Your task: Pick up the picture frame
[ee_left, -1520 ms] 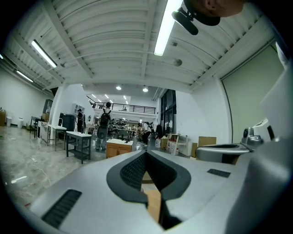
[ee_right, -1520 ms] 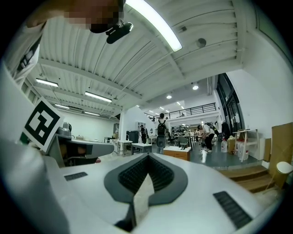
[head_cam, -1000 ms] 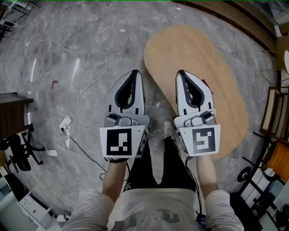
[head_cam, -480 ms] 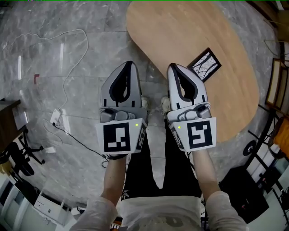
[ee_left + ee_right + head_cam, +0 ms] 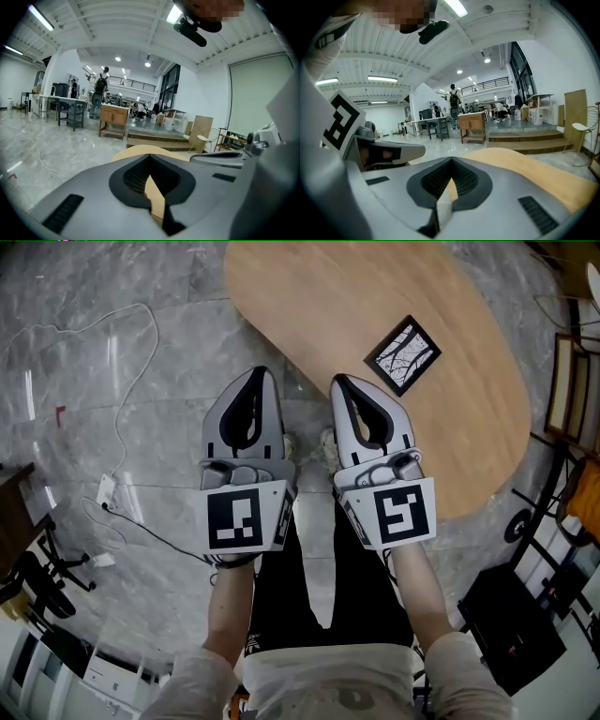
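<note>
I see both sets of jaws closed tip-to-tip & empty, left gripper (image 5: 262, 372) over the marble floor (image 5: 112, 409), right gripper (image 5: 339, 382) at the near edge of the oval wooden table (image 5: 309, 296), picture frame (image 5: 403, 355) flat on it, up & right of that gripper, not touching.

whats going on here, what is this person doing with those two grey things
A person stands at an oval wooden table with the left gripper in one hand and the right gripper in the other. Both have their jaws together and hold nothing. The picture frame lies flat on the table, ahead and to the right of the right gripper. Nothing touches it, and it is not yet picked up.
</note>
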`<state>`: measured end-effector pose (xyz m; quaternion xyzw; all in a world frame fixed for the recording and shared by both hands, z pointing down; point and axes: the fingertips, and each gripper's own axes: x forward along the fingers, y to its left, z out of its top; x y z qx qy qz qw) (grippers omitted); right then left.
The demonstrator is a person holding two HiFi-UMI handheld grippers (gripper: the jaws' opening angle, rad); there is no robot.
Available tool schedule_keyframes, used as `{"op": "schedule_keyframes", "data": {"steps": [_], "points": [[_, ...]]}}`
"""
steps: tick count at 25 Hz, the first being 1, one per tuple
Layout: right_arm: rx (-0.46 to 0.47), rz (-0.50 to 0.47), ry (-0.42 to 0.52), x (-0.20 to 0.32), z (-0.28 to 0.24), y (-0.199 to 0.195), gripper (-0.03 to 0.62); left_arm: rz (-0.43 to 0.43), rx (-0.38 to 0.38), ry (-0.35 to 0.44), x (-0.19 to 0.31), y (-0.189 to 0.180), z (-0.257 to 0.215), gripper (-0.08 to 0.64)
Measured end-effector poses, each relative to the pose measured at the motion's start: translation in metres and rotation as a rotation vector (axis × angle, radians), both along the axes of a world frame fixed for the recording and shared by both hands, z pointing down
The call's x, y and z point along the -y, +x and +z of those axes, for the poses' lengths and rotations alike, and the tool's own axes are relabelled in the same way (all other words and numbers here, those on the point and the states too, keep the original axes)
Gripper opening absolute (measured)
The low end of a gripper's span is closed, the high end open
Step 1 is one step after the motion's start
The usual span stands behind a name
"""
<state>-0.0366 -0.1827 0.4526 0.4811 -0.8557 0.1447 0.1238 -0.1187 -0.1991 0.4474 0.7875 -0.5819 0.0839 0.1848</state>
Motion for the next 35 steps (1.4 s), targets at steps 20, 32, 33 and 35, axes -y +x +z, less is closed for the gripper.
{"op": "schedule_keyframes", "data": {"steps": [20,32,33,35], "points": [[-0.327,-0.071,-0.246,-0.004,0.105,0.088,0.351,0.135,0.085,-0.052,-0.008,0.054,0.025,0.008],[-0.448,-0.245,-0.528,-0.013,0.201,0.114,0.374,0.161,0.095,-0.074,-0.008,0.068,0.038,0.008],[-0.452,-0.247,-0.541,-0.013,0.205,0.115,0.374,0.164,0.096,-0.076,-0.008,0.069,0.039,0.008],[-0.461,-0.246,-0.555,-0.013,0.211,0.116,0.374,0.168,0.097,-0.081,-0.009,0.07,0.041,0.008]]}}
